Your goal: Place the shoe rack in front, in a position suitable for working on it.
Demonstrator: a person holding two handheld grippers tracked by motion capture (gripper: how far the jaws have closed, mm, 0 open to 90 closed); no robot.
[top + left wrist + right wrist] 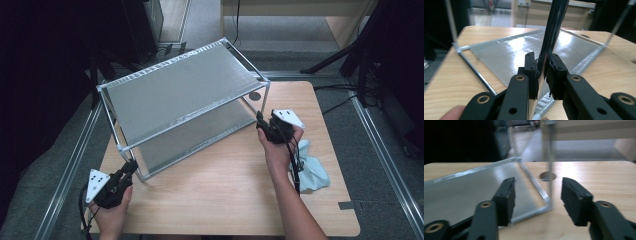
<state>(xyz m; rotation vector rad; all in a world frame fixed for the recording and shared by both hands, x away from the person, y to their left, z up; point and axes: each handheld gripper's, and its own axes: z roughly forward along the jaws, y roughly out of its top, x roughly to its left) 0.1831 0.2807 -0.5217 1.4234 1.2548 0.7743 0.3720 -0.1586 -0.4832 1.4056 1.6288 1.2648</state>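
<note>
The left gripper (541, 75) is clamped on the near-left upright post (554, 32) of the two-tier shelf rack (182, 107), its pads pinching the shiny tube just above the lower tier, at the near-left corner of the table. Over on the right, the right gripper (537, 197) has its jaws standing apart, nothing pressed between them; the rack's near-right post (550, 167) rises just beyond the gap, blurred, so it looks free of the pads.

The rack sits across the middle of the wooden table (225, 200), angled so its long side runs from near left to far right. By the look of it, it should handle as a light but stiff frame: thin metal tubing with two flat silvery shelf panels (175, 90), bulky rather than heavy. The polished posts are likely slippery, so a pinch low on a post near a corner joint, where the tube meets the shelf rim, seems the surest hold. With one end gripped alone it could swing or skid on the smooth tabletop; a hold on posts at opposite ends would steady it.

The count: one rack, two tiers, two grippers, one crumpled pale blue cloth (312, 170) lying at the right edge of the table, beside the right forearm.
</note>
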